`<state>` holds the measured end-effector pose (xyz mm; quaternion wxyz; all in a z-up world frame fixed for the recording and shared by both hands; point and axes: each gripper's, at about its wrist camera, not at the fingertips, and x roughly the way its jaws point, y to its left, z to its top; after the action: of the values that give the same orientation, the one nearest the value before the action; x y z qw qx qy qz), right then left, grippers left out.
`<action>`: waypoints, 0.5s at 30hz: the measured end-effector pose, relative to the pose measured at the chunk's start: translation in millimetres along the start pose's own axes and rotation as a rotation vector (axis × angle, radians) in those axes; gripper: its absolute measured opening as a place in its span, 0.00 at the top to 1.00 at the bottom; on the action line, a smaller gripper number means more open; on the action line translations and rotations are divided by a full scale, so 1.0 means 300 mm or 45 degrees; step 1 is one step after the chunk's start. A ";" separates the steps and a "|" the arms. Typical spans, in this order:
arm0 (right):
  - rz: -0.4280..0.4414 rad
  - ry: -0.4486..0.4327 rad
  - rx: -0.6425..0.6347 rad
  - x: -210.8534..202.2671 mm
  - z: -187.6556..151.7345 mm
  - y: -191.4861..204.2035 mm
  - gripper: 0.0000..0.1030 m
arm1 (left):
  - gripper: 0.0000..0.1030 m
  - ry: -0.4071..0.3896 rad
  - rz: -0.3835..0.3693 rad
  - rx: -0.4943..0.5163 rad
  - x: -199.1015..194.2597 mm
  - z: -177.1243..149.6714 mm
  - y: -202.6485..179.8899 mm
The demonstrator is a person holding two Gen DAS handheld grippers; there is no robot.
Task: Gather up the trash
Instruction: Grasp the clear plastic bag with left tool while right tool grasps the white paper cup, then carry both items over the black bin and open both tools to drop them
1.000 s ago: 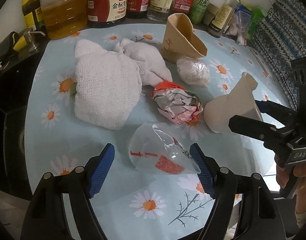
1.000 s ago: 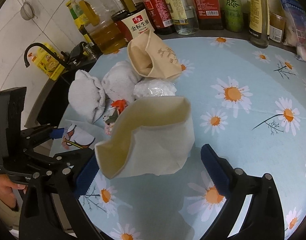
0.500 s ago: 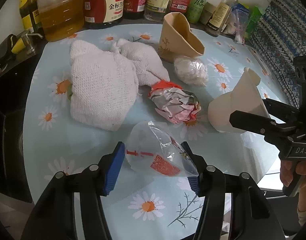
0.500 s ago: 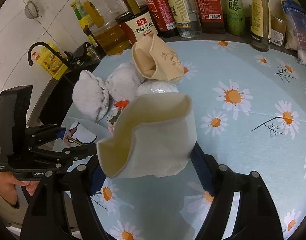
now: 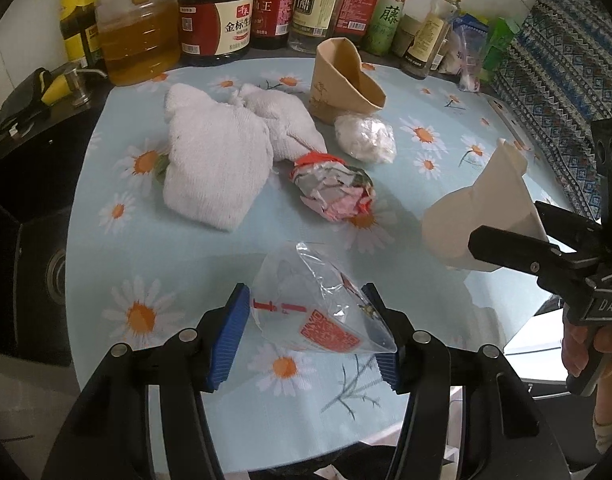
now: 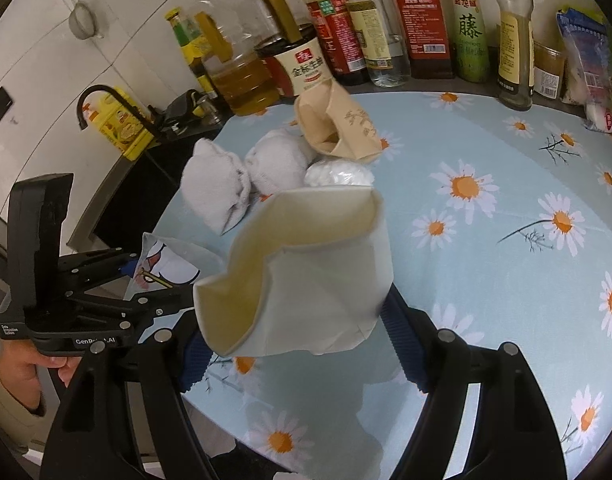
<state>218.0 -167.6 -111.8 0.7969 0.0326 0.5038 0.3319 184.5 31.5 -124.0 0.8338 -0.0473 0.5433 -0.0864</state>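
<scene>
My left gripper (image 5: 306,332) is shut on a clear plastic wrapper with red print (image 5: 318,308), held just above the table's near edge; the wrapper also shows in the right wrist view (image 6: 165,260). My right gripper (image 6: 297,340) is shut on a cream paper bag (image 6: 306,272), lifted off the table with its mouth open toward the left; the bag shows at the right in the left wrist view (image 5: 482,212). A crumpled red and grey wrapper ball (image 5: 334,192), a white plastic-wrapped lump (image 5: 366,140) and a brown paper bag (image 5: 342,80) lie on the table.
A white knitted cloth (image 5: 221,160) lies left of centre on the daisy tablecloth (image 5: 426,136). Several oil and sauce bottles (image 5: 225,12) line the back edge. A black stove top (image 5: 17,152) is at the left, a patterned fabric (image 5: 562,60) at the right.
Both grippers closed: the left onto the clear wrapper, the right onto the cream bag. Both then lifted their loads slightly off the table.
</scene>
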 end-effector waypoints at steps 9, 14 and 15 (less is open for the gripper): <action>0.038 0.022 -0.030 -0.039 -0.103 0.082 0.27 | 0.47 -0.014 0.006 -0.038 -0.075 -0.128 -0.004; 0.069 0.047 -0.048 -0.045 -0.170 0.133 0.27 | 0.47 0.005 0.008 -0.081 -0.100 -0.223 0.004; 0.077 0.050 -0.048 -0.046 -0.182 0.141 0.27 | 0.47 0.006 0.010 -0.088 -0.106 -0.244 0.005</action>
<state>148.3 -157.7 -111.4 0.7768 0.0264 0.5119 0.3659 105.3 40.3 -125.3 0.8306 -0.0738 0.5482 -0.0645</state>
